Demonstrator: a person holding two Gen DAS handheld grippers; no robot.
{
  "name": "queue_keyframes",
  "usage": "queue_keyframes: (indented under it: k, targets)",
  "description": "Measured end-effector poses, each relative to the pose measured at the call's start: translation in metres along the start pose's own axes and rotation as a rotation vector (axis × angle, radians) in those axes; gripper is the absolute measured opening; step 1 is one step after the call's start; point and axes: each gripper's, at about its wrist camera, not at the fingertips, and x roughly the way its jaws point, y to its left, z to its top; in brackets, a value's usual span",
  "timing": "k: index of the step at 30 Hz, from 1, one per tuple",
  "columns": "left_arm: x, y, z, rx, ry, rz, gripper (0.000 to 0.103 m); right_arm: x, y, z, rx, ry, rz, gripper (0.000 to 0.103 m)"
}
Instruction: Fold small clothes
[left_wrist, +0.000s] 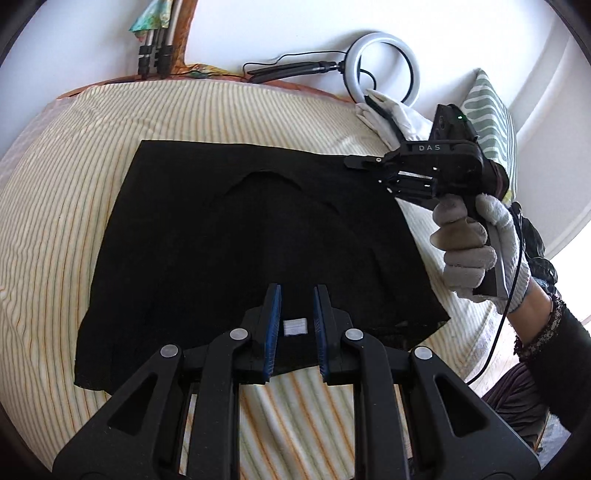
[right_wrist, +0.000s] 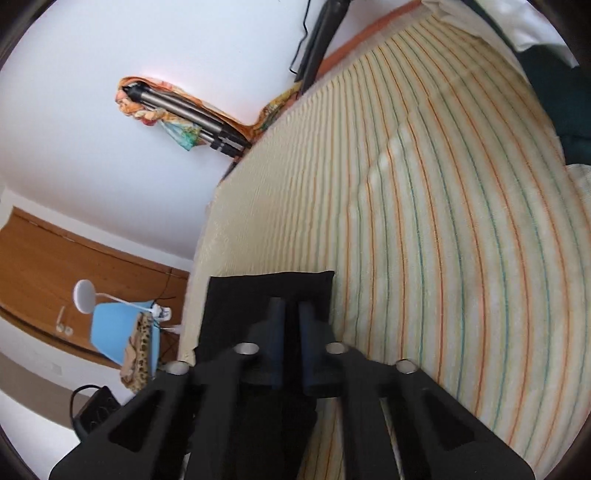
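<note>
A black garment (left_wrist: 240, 229) lies spread flat on the striped bed sheet (left_wrist: 74, 166). My left gripper (left_wrist: 297, 291) sits at its near edge, jaws narrowly apart with the hem and a white label (left_wrist: 295, 326) between the blue pads, gripping the cloth there. My right gripper (left_wrist: 349, 162), held by a gloved hand (left_wrist: 476, 251), pinches the garment's far right corner. In the right wrist view the right gripper (right_wrist: 291, 304) has its fingers nearly together, with a corner of the black garment (right_wrist: 258, 291) sticking out past them over the sheet (right_wrist: 443, 240).
A ring light (left_wrist: 384, 62) on a stand, a white cloth pile (left_wrist: 384, 110) and a green patterned pillow (left_wrist: 491, 110) line the bed's far right side. Tripod legs (left_wrist: 155, 55) lean at the wall. Beyond the bed's edge stands a white lamp (right_wrist: 88, 295).
</note>
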Motion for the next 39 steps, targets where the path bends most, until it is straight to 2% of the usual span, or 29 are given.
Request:
queue_keyframes:
  k: [1,3,6,10,12,15,19,22,23,26,30,34,39]
  targets:
    - [0.003,0.001,-0.001,-0.001,0.006,0.005,0.015,0.0,0.004,0.0,-0.023,-0.008,-0.019,0.001]
    - [0.012,0.005,-0.008,-0.016,0.046,-0.009,0.015,0.0,0.017,0.001,-0.107,-0.032,-0.129,0.001]
    - [0.011,0.0,-0.016,0.017,0.028,-0.017,0.015,-0.001,0.024,-0.001,-0.154,-0.045,-0.219,0.001]
    - [-0.002,0.006,-0.014,-0.008,0.045,-0.056,0.015,-0.011,0.03,-0.002,-0.162,-0.043,-0.228,0.006]
    - [-0.019,0.011,-0.009,-0.018,-0.009,-0.058,0.015,-0.028,0.045,-0.01,-0.223,-0.09,-0.24,0.006]
    - [-0.039,0.027,0.002,-0.049,-0.083,-0.032,0.015,-0.038,0.073,-0.033,-0.362,-0.096,-0.205,0.006]
    - [-0.035,0.046,0.006,-0.105,-0.081,0.01,0.015,-0.016,0.111,-0.075,-0.563,-0.025,-0.193,0.006]
    - [-0.018,0.05,0.0,-0.098,-0.02,0.042,0.015,0.01,0.119,-0.101,-0.661,0.064,-0.238,0.005]
    - [-0.012,0.052,-0.004,-0.085,0.002,0.079,0.015,0.018,0.116,-0.109,-0.682,0.102,-0.256,0.005]
    - [-0.012,0.055,-0.01,-0.052,-0.005,0.098,0.015,0.029,0.102,-0.123,-0.669,0.18,-0.294,0.006]
    - [-0.017,0.057,-0.013,-0.05,0.002,0.102,0.015,0.008,0.089,-0.128,-0.617,0.196,-0.243,0.005]
    - [-0.034,0.058,-0.01,-0.06,-0.026,0.105,0.015,-0.027,0.086,-0.136,-0.576,0.156,-0.192,0.006]
    - [-0.036,0.04,0.02,-0.063,-0.105,0.072,0.015,-0.05,0.1,-0.135,-0.56,0.053,-0.179,0.008]
